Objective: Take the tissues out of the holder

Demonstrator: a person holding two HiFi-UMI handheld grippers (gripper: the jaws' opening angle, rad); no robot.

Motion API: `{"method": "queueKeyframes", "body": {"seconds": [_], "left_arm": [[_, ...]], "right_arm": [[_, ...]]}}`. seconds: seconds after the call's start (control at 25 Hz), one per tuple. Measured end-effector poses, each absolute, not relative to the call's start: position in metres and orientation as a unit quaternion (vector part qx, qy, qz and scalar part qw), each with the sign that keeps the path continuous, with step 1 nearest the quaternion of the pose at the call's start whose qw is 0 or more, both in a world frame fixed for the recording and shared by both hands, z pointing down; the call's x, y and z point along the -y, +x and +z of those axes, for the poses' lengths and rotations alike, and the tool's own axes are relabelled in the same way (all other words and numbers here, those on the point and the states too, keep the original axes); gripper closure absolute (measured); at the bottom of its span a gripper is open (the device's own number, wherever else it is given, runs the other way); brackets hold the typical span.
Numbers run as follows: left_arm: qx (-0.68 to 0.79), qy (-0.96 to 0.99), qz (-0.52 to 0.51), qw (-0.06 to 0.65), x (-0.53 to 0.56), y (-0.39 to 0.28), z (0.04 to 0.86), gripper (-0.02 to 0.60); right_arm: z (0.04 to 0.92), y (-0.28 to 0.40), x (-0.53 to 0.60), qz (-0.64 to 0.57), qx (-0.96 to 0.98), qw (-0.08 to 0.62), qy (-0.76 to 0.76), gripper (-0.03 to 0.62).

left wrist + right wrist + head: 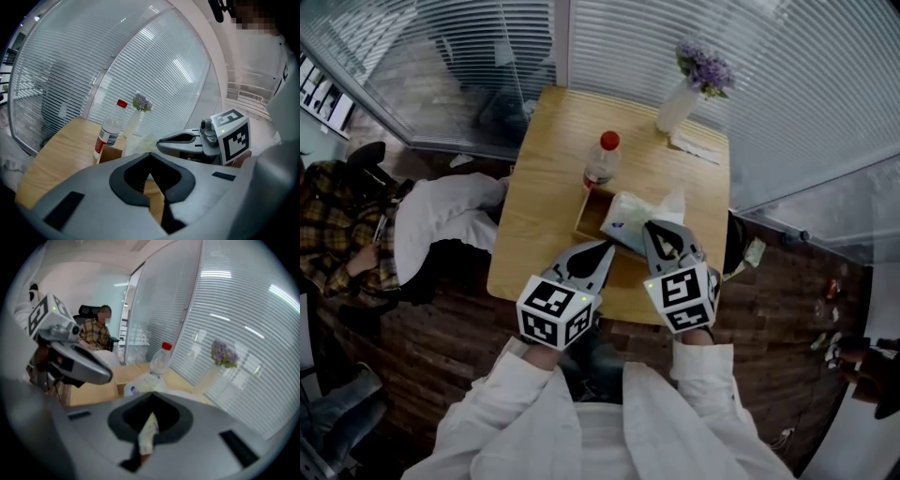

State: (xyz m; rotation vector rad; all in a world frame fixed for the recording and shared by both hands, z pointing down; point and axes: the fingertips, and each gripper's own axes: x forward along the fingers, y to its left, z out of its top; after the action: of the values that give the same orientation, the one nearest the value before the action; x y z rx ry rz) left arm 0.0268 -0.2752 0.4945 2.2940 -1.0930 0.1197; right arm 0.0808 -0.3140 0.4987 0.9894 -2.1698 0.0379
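Wooden table [542,159] seen from above. The tissues [633,214], a soft white pack, lean over the right rim of the holder [587,217], long axis running away and rightward. The right gripper [662,234] is nearer and reaches in from the near side, jaws clamped on the pack's near edge. The left gripper [602,251], jaws together and empty, hangs just beside the holder's near end, forearms side by side
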Motion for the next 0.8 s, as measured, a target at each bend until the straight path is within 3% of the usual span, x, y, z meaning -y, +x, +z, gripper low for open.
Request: {"method": "queueKeyframes", "body": {"seconds": [0.8], "left_arm": [[0.427,0.875,0.013,0.226,0.279,0.012,0.437,0.574]], "right_arm": [[0.41,0.079,0.307,-0.005,0.858,0.257,0.445,0.582]]}}
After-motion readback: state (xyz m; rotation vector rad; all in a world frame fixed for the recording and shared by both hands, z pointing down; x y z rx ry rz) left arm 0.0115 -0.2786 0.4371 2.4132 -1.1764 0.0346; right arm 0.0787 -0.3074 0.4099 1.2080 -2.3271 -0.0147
